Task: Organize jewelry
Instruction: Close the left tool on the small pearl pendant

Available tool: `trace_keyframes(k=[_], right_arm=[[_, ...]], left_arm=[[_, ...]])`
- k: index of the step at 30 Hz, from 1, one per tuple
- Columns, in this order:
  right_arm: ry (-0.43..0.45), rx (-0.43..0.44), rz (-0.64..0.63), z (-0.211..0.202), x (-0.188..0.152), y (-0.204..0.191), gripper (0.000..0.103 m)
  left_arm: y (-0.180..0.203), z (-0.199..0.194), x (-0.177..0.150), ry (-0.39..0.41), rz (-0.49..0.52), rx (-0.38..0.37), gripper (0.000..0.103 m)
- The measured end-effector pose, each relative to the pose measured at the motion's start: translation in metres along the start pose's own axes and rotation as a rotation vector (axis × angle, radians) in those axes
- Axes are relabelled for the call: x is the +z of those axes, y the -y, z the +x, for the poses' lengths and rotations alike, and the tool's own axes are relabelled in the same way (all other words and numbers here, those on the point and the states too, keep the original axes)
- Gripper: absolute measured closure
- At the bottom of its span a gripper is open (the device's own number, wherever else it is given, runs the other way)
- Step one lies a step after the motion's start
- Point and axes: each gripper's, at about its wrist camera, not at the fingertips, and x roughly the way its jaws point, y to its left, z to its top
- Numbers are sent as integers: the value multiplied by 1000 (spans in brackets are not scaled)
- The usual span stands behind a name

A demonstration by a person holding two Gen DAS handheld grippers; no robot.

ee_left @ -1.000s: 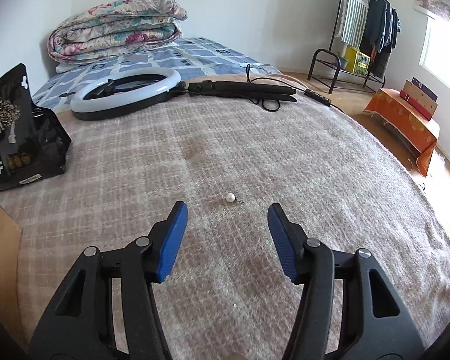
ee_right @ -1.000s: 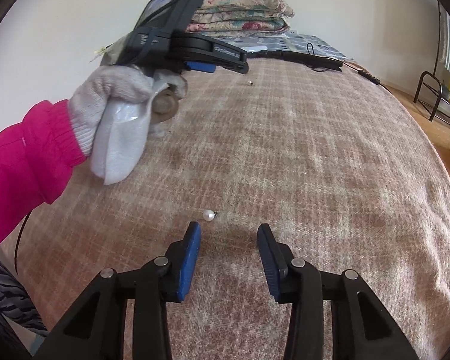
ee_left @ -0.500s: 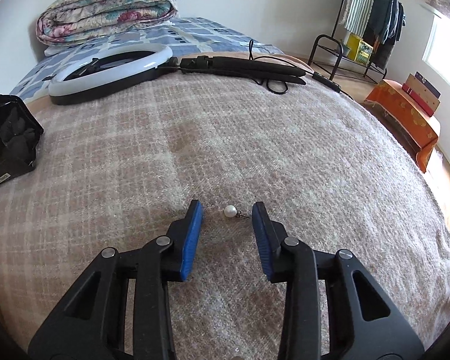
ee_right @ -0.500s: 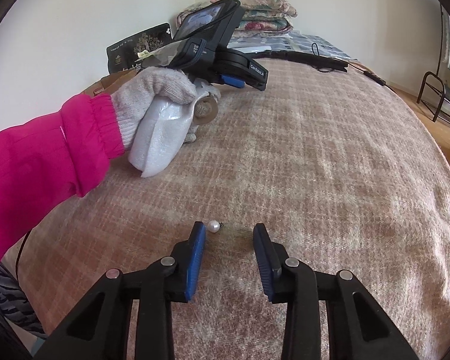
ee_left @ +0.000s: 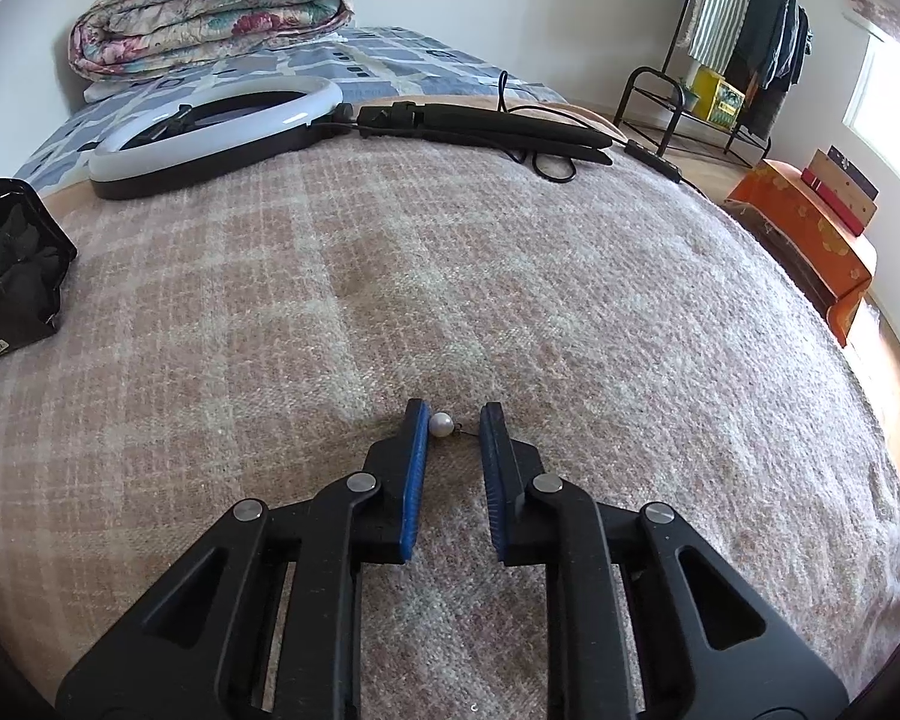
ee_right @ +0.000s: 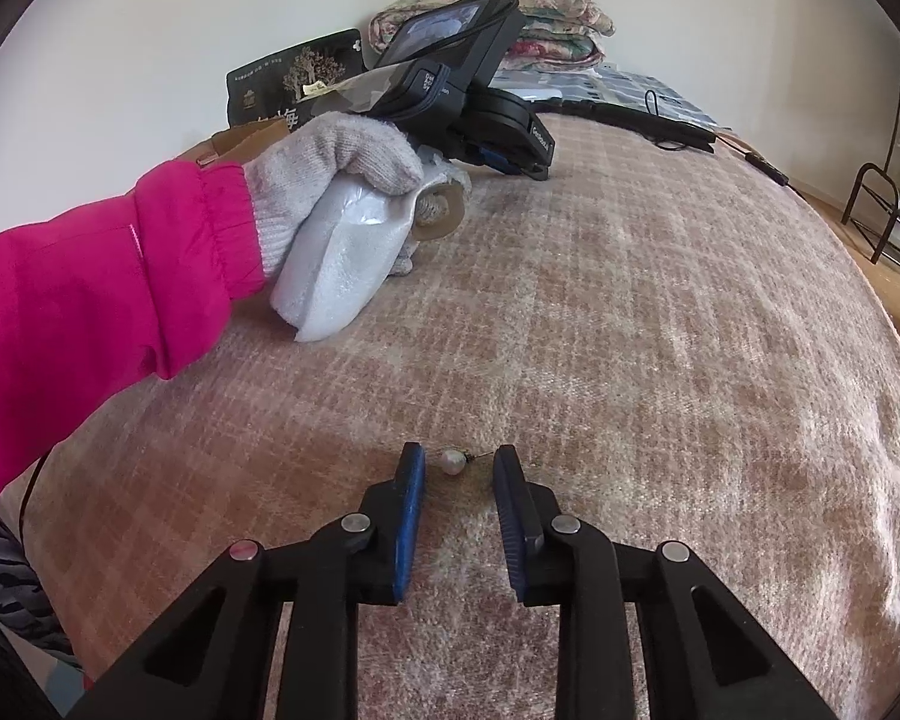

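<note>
On the blanket (ee_left: 510, 276), each gripper is released around its own pearl: left gripper (ee_left: 453, 429), pearl (ee_left: 441, 423) touching its left pad; right gripper (ee_right: 459, 468), second pearl (ee_right: 452, 461) between the pads. Risk: pearls roll away or pads snag fuzzy fabric on closing.

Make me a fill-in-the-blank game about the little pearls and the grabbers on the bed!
1. Each pearl earring lies on the plaid ____.
2. The left gripper has fingers with pads coloured ____.
3. The right gripper has its fingers on both sides of a ____ earring.
4. The ring light lies flat on the blanket, and its colour is ____.

Missing words: blanket; blue; pearl; white
</note>
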Motion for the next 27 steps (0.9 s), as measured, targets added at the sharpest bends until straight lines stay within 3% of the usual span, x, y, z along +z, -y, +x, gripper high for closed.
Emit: trace_keyframes(k=[5, 13, 15, 27], right_arm=[[9, 17, 23, 0, 0, 3, 94], [28, 37, 39, -4, 1, 5, 94], [35, 38, 41, -7, 2, 5, 94], [54, 30, 62, -19, 2, 9, 94]], left_arm=[[0, 0, 0, 2, 1, 1, 88], [3, -6, 0, 18, 11, 25, 88], [3, -11, -1, 19, 12, 29, 96], [-10, -37, -7, 47, -11, 40, 96]])
